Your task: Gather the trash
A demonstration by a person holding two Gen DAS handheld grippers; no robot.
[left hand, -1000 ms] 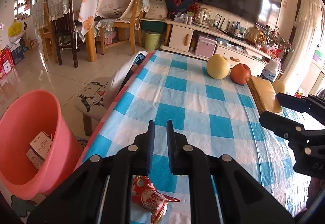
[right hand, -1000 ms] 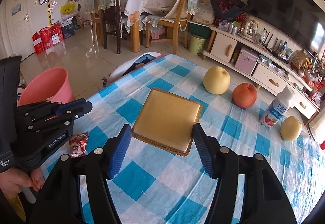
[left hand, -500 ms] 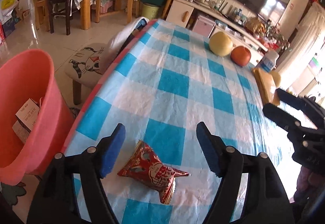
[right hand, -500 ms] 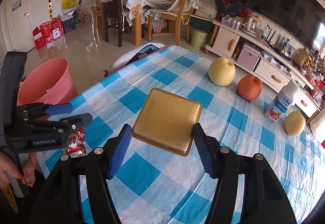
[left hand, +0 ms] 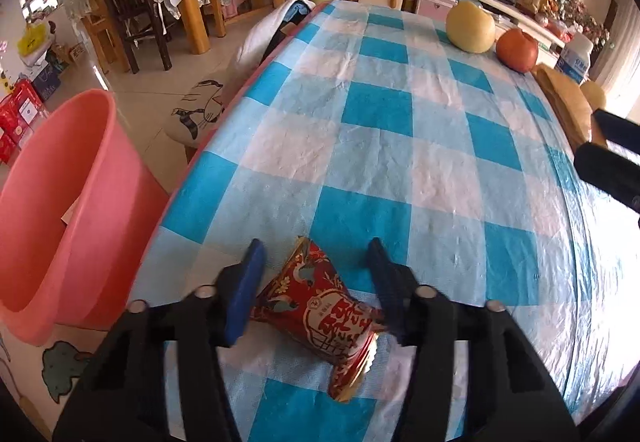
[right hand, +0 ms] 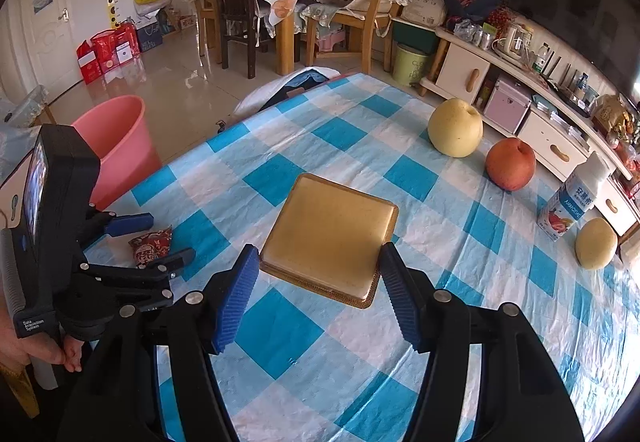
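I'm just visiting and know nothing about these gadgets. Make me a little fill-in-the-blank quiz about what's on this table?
1. The red wrapper lies between the fingers of the ____ gripper.
2. The bucket beside the table is ____ in colour.
3. The tablecloth has blue and white ____.
4. In front of the right gripper lies a flat, square, ____ box.

Missing words: left; pink; checks; gold
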